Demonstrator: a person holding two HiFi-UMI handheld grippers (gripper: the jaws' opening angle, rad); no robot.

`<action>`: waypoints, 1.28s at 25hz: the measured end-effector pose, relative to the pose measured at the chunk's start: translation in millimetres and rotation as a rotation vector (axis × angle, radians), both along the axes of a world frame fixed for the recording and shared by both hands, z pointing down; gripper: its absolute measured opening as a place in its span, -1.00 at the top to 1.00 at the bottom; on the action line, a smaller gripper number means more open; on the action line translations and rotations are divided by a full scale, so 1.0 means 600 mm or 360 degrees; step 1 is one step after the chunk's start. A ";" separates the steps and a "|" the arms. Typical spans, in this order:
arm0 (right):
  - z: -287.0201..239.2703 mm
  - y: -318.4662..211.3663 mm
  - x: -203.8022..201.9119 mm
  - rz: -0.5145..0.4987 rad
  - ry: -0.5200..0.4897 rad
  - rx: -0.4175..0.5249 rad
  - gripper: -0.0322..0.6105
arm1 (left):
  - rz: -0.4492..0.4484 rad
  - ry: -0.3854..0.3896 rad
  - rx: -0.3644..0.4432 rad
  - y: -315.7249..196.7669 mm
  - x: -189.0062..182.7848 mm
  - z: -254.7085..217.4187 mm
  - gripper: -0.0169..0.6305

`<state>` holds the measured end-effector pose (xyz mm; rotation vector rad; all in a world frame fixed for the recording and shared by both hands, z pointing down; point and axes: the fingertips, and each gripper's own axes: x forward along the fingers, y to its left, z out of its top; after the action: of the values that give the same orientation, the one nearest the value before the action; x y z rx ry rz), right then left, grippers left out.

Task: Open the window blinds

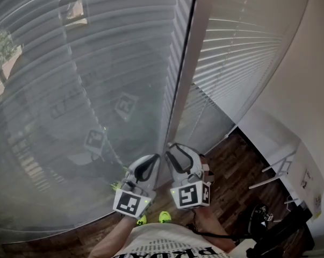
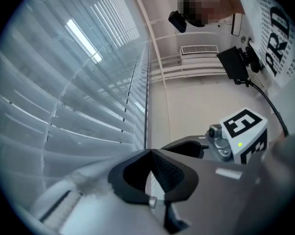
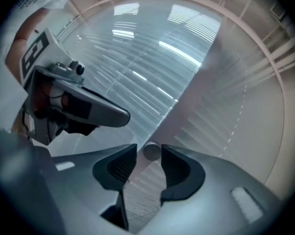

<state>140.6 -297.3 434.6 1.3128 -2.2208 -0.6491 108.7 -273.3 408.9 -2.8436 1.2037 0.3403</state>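
Window blinds (image 1: 97, 63) were hung lowered over the glass straight ahead, with a second set past the upright frame (image 1: 186, 79). The right gripper (image 3: 148, 149) was held with its jaws parted, and the round end of a wand (image 3: 151, 151) was seated between them, not clearly pinched. The wand would best be clamped squarely, it was judged, before any twist. The left gripper (image 2: 150, 152) was clenched, with nothing discernible inside. The wand's upper length and its attachment were not made out.
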 end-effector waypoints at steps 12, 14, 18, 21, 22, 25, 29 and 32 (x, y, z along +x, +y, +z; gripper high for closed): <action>0.005 -0.026 0.002 -0.0013 0.0086 0.0013 0.51 | 0.0012 -0.0006 -0.0009 -0.004 0.006 0.005 0.97; 0.005 -0.029 0.001 -0.0020 0.0101 0.0016 0.51 | 0.0016 -0.0005 -0.0011 -0.004 0.006 0.006 0.98; 0.006 -0.031 0.001 -0.0031 0.0085 0.0020 0.51 | 0.0033 0.0001 -0.0011 -0.002 0.008 0.005 0.98; 0.005 -0.030 0.001 -0.0027 0.0046 0.0018 0.52 | 0.0045 0.0004 -0.0017 -0.002 0.008 0.006 0.98; 0.005 -0.030 0.001 -0.0027 0.0026 0.0015 0.52 | 0.0050 0.0001 -0.0017 -0.002 0.008 0.007 0.98; 0.003 -0.032 0.001 -0.0031 -0.0037 0.0000 0.52 | 0.0065 0.0000 -0.0020 -0.002 0.010 0.007 0.98; 0.003 -0.032 0.003 -0.0025 -0.0173 -0.0054 0.52 | 0.0083 0.0000 -0.0025 -0.001 0.011 0.008 0.98; -0.002 -0.033 0.005 -0.0020 -0.0341 -0.0099 0.52 | 0.0096 0.0003 -0.0030 -0.001 0.012 0.008 0.98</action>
<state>143.7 -317.4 433.3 1.3944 -2.3996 -0.4577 115.6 -273.8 413.7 -2.9011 1.1292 0.3356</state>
